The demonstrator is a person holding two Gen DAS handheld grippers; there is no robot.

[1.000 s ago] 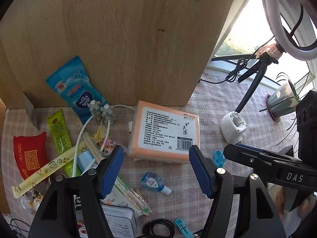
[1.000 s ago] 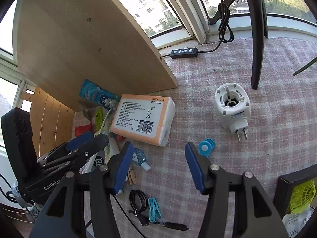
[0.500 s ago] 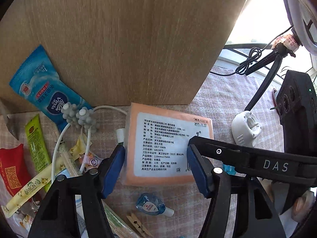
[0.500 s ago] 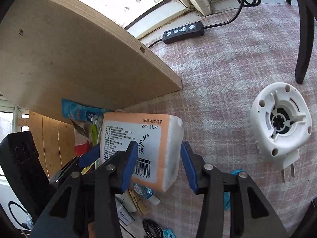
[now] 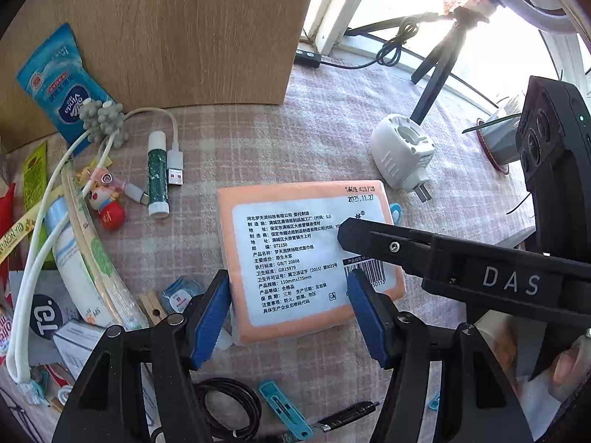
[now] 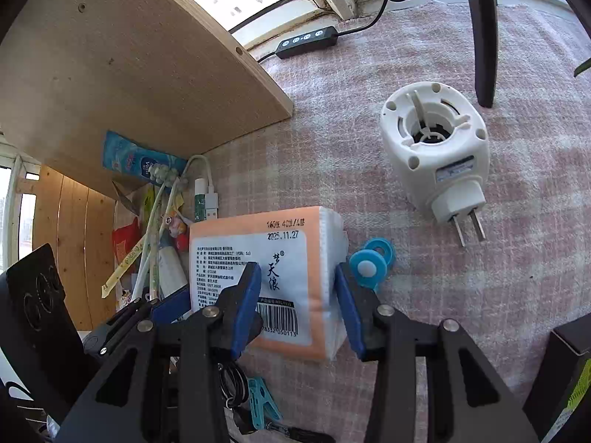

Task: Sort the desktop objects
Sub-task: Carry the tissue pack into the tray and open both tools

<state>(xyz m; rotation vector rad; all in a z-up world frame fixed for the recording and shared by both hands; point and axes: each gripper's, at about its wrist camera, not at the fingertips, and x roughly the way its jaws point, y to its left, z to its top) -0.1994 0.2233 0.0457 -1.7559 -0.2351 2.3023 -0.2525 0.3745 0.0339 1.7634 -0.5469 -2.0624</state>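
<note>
My left gripper [image 5: 290,310] hangs over the near end of the orange tissue pack [image 5: 306,254], its blue pads set apart on either side of the pack's near left corner, and I cannot tell from here whether either pad touches the wrapper. My right gripper [image 6: 299,306] straddles the right end of the same pack [image 6: 258,277], one pad over the printed white label and the other beside the white folded edge; its jaws stand apart with the pack between them, and contact is not clear. The tissue pack lies flat on the pink checked cloth of the tabletop [image 6: 424,295], label up, out in front of the upright wooden board [image 5: 166,29]. A white plug-in device [image 6: 434,151] lies on its side to the right of the pack, well apart, prongs pointing toward me. A blue round clip [image 6: 369,262] sits just beside the pack's right edge, next to my right pad. To the left of the pack are a green glue stick [image 5: 157,173] and a white USB cable [image 5: 92,170] whose plug lies just beside the stick, then a blue Vinda tissue packet [image 5: 62,88] leaning at the foot of the board, and a small red-and-white figurine [image 5: 107,208]. Near me lie a coiled black cable [image 5: 229,402] and a teal clip [image 5: 284,413]. A black inline switch [image 6: 308,42] rests on the cloth by the window.
</note>
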